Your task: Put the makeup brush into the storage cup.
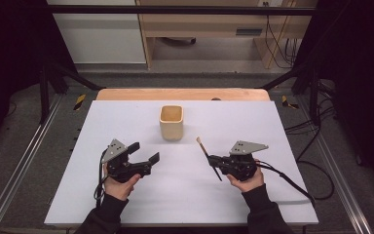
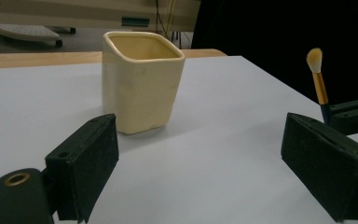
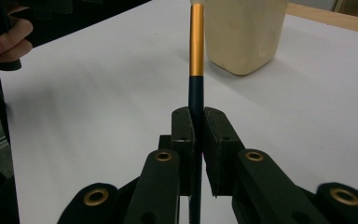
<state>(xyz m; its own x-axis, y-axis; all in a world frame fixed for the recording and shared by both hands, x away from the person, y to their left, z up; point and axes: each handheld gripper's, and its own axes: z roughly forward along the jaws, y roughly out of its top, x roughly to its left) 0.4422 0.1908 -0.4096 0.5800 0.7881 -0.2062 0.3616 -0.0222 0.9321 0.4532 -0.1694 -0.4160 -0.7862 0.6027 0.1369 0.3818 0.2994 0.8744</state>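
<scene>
In the right gripper view the brush (image 3: 196, 56) runs out of the top edge, so its bristles are cut off there; the high view shows the whole brush (image 1: 208, 158), slanting with its pale tip toward the far left. The right gripper (image 1: 217, 162) is clamped on the dark handle, held low over the near right of the white table (image 1: 272, 126). The left gripper (image 1: 143, 152), jaws spread wide with nothing between them, points toward the cream cup (image 1: 171, 122), which stands far centre. Both hands grip from the near side.
</scene>
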